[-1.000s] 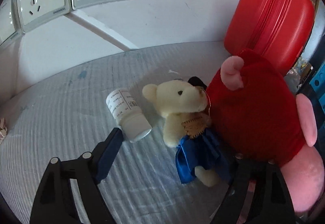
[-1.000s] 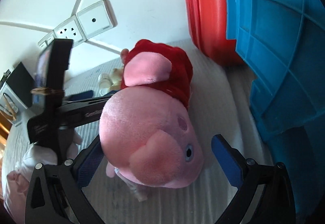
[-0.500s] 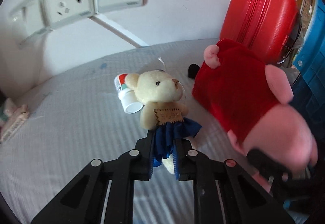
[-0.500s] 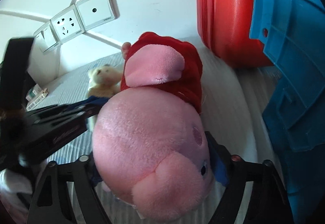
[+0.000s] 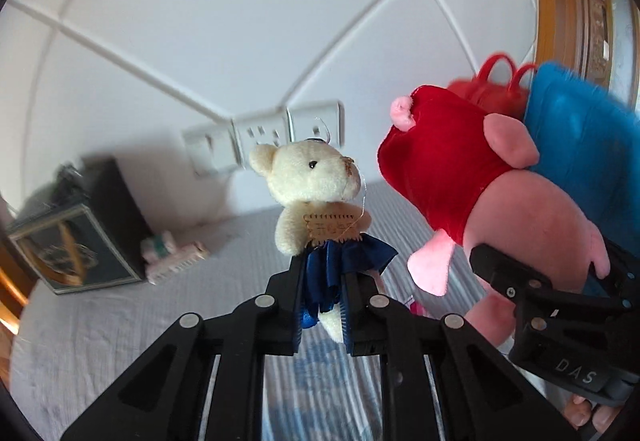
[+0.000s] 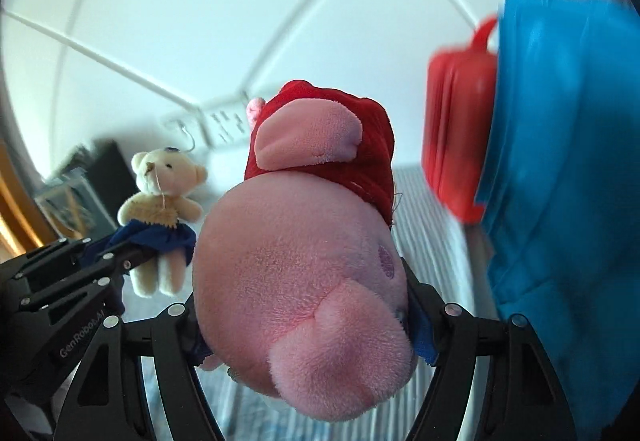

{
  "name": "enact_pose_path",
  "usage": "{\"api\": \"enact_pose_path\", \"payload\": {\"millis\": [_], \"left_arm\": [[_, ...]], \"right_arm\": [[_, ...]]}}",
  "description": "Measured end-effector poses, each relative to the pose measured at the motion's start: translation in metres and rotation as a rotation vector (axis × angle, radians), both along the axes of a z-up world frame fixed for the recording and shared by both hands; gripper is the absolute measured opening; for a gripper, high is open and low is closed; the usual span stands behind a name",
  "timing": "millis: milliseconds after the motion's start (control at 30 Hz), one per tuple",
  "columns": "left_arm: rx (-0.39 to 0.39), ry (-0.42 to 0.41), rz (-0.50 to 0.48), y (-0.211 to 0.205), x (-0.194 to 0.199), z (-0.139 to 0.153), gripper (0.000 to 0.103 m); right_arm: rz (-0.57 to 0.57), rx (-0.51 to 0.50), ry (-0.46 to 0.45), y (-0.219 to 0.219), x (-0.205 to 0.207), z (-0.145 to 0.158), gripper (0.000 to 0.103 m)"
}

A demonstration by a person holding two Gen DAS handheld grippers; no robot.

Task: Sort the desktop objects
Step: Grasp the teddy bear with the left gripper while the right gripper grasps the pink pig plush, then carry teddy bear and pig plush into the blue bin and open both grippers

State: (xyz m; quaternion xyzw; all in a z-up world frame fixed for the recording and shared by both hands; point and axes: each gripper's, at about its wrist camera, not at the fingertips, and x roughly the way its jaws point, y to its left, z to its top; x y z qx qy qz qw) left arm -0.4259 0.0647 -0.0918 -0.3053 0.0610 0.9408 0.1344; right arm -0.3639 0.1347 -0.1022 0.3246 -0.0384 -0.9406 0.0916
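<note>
Cream-furred teddy bear [image 5: 310, 181], pinched by its blue skirt in the left gripper [image 5: 322, 315] at frame centre, and pink pig plush [image 6: 304, 281], squeezed by the closing right gripper [image 6: 304, 325], hang mid-carry, likely needing the blue bin [image 6: 560, 161] at right next.

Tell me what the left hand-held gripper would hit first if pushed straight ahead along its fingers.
Probably the white wall, around the socket panels. The left hand-held gripper is shut on the small teddy bear, so the bear would arrive first. Depth is unclear; the striped tabletop lies below that line.
</note>
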Motion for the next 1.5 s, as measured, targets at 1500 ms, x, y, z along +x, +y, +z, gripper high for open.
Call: {"api": "enact_pose_path", "payload": {"millis": [1500], "left_arm": [[0.009, 0.107, -0.501, 0.342, 0.374, 0.157, 0.038]], "right_arm": [[-0.531, 0.088, 0.133, 0.38, 0.326, 0.145, 0.081]]}}
